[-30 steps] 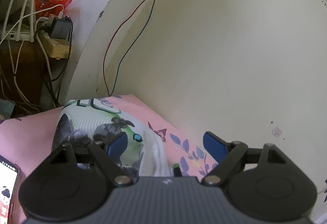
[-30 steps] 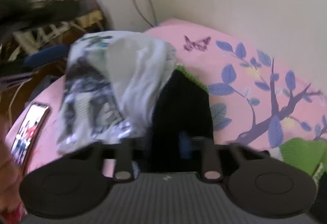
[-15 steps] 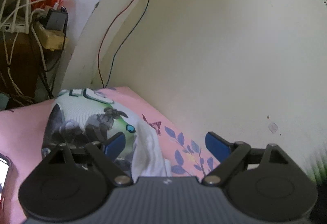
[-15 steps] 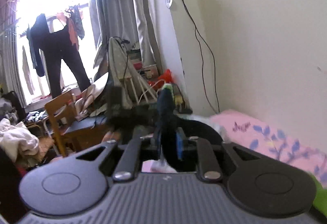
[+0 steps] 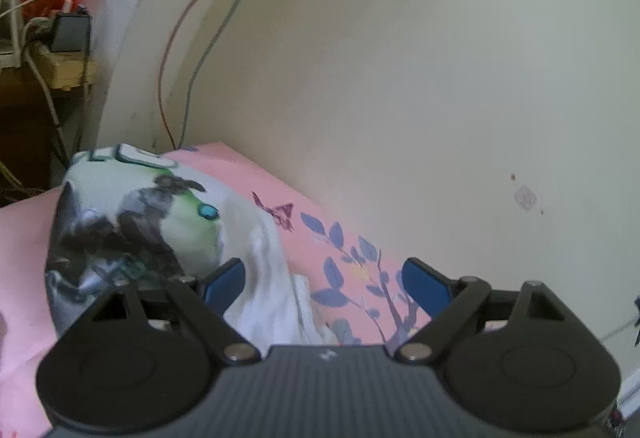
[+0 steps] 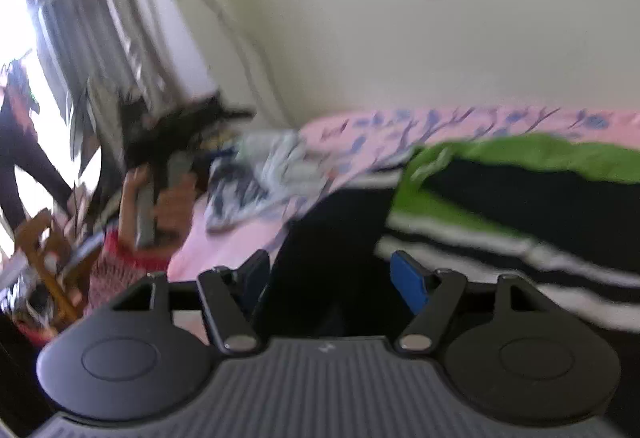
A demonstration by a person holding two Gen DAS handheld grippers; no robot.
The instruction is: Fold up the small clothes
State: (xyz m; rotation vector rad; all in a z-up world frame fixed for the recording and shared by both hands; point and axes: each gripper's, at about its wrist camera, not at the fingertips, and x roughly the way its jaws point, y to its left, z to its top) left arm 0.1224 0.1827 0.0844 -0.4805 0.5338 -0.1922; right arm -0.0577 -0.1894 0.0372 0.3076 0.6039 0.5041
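A white garment with a grey and green print (image 5: pixel 140 222) lies bunched on the pink floral sheet (image 5: pixel 352 262). My left gripper (image 5: pixel 324 278) hovers over its right edge, open, with a white fold low between the blue pads (image 5: pixel 424 282) but not pinched. In the blurred right wrist view the same garment (image 6: pixel 256 174) lies farther off. My right gripper (image 6: pixel 332 278) is over a black garment (image 6: pixel 332 234), jaws opening; the black cloth shows between them and the pads do not press it. A green, black and white striped garment (image 6: pixel 520 178) lies to the right.
The cream wall (image 5: pixel 400 58) runs close along the far side of the bed, with two thin wires (image 5: pixel 192 38) hanging down it. A cluttered shelf with plugs and cables (image 5: pixel 52 38) stands left. A person's hand (image 6: pixel 136 178) holds the other gripper near the bed's left end.
My right gripper, shut on black cloth a second ago, swung across the room and now stands with jaws apart over the dark garments. The left gripper shifted slightly along the printed garment, still open.
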